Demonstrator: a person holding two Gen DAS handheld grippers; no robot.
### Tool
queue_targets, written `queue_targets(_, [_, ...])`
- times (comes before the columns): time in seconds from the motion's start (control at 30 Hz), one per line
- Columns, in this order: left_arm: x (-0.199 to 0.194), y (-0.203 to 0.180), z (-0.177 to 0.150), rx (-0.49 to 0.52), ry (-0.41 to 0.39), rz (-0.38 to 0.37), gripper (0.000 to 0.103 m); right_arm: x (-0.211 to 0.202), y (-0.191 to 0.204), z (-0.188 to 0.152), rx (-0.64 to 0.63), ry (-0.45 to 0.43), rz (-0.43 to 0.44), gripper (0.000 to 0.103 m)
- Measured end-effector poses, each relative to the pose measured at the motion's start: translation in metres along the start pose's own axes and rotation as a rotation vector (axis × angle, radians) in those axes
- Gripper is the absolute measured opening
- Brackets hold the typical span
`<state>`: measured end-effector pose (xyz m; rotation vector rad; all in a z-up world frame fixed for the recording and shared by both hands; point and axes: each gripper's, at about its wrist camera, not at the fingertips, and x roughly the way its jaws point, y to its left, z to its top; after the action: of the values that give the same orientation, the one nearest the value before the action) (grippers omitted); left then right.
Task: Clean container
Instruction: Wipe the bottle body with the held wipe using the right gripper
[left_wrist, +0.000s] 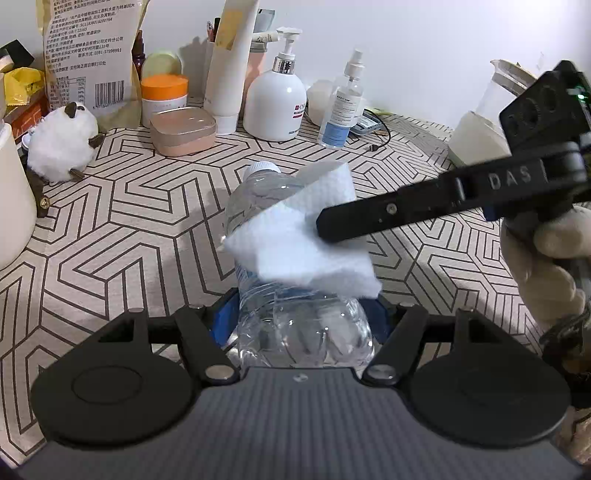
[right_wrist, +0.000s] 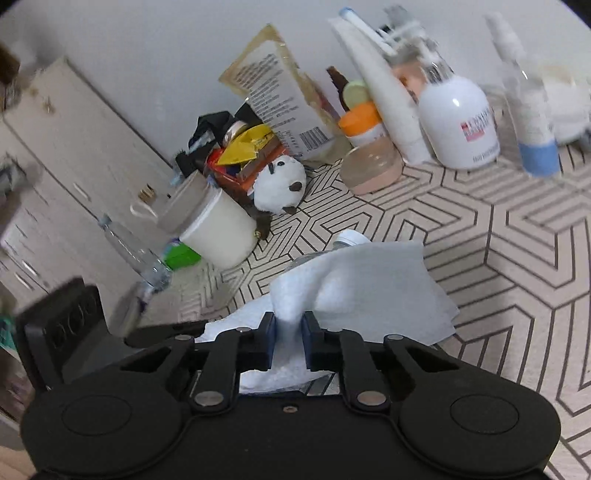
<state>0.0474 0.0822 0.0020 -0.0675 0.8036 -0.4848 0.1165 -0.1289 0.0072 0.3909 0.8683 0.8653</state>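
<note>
A clear plastic bottle (left_wrist: 295, 325) with a pale cap lies pointing away from me, and my left gripper (left_wrist: 299, 321) is shut on its lower body. A folded white paper towel (left_wrist: 299, 240) is draped across the bottle's middle. My right gripper (left_wrist: 325, 229) reaches in from the right and is shut on that towel. In the right wrist view the towel (right_wrist: 369, 288) is pinched between the blue pads of the right gripper (right_wrist: 288, 332), and it hides most of the bottle (right_wrist: 347, 238), of which only the cap end shows.
Along the wall stand a white pump bottle (left_wrist: 275, 107), a spray bottle (left_wrist: 341, 110), an orange-lidded jar (left_wrist: 164, 96), a pink case (left_wrist: 183, 131) and a snack bag (left_wrist: 88, 55). A plush toy (left_wrist: 61, 144) sits left; a jug (left_wrist: 480, 133) stands right. A gloved hand (left_wrist: 543, 266) holds the right gripper.
</note>
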Motion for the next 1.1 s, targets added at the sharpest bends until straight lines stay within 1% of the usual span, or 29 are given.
queue_targets(0.03, [0.000, 0.000, 0.000, 0.002, 0.001, 0.000, 0.068, 0.000, -0.001, 0.000, 0.002, -0.003, -0.020, 0.020])
queue_targets(0.07, [0.000, 0.002, 0.001, -0.005, 0.004, -0.006, 0.068, 0.001, 0.001, -0.001, -0.012, -0.008, -0.048, 0.022])
queue_targets(0.1, [0.000, 0.005, 0.002, -0.018, 0.008, -0.018, 0.068, 0.000, 0.005, -0.002, -0.024, -0.010, -0.058, 0.022])
queue_targets(0.17, [0.000, 0.011, 0.003, -0.046, 0.014, -0.037, 0.068, 0.005, 0.015, -0.003, -0.059, 0.002, -0.052, 0.022])
queue_targets(0.23, [0.001, 0.014, 0.003, -0.060, 0.014, -0.036, 0.068, 0.007, 0.027, -0.006, -0.106, 0.014, -0.060, 0.023])
queue_targets(0.37, [0.002, 0.007, 0.000, -0.021, 0.008, 0.004, 0.068, 0.009, 0.036, -0.008, -0.134, 0.012, -0.037, 0.024])
queue_targets(0.53, [0.000, 0.005, -0.003, -0.006, -0.001, 0.016, 0.068, 0.012, 0.048, -0.010, -0.168, 0.009, -0.009, 0.022])
queue_targets(0.57, [0.000, 0.005, -0.003, -0.006, -0.002, 0.015, 0.068, 0.012, 0.046, -0.009, -0.165, 0.008, -0.020, 0.021])
queue_targets(0.6, [0.001, 0.006, -0.002, -0.011, -0.001, 0.011, 0.068, 0.012, 0.044, -0.009, -0.162, 0.008, -0.031, 0.007])
queue_targets(0.63, [0.001, 0.008, -0.001, -0.022, 0.002, 0.005, 0.068, 0.012, 0.042, -0.008, -0.159, 0.007, -0.043, 0.003])
queue_targets(0.7, [0.001, 0.012, 0.000, -0.046, 0.005, -0.007, 0.067, 0.012, 0.032, -0.005, -0.116, -0.004, -0.040, 0.003])
queue_targets(0.73, [0.002, 0.013, 0.000, -0.049, 0.005, -0.008, 0.067, 0.012, 0.028, -0.004, -0.112, -0.013, -0.078, 0.011])
queue_targets(0.8, [0.003, 0.011, 0.001, -0.046, 0.003, -0.003, 0.067, 0.012, 0.018, 0.000, -0.086, -0.032, -0.105, 0.012])
queue_targets(0.87, [0.003, 0.009, 0.000, -0.041, 0.000, 0.005, 0.067, 0.012, 0.003, 0.003, -0.023, -0.053, -0.085, 0.013])
queue_targets(0.97, [0.003, 0.008, 0.000, -0.036, -0.002, 0.008, 0.067, 0.009, -0.016, 0.007, 0.068, -0.120, -0.059, 0.013])
queue_targets(1.03, [0.003, 0.005, -0.001, -0.027, -0.008, 0.017, 0.067, 0.013, -0.023, 0.010, 0.098, -0.152, -0.082, 0.014])
queue_targets(1.1, [0.003, 0.005, -0.001, -0.029, -0.009, 0.019, 0.067, 0.017, -0.031, 0.010, 0.131, -0.163, -0.075, 0.014])
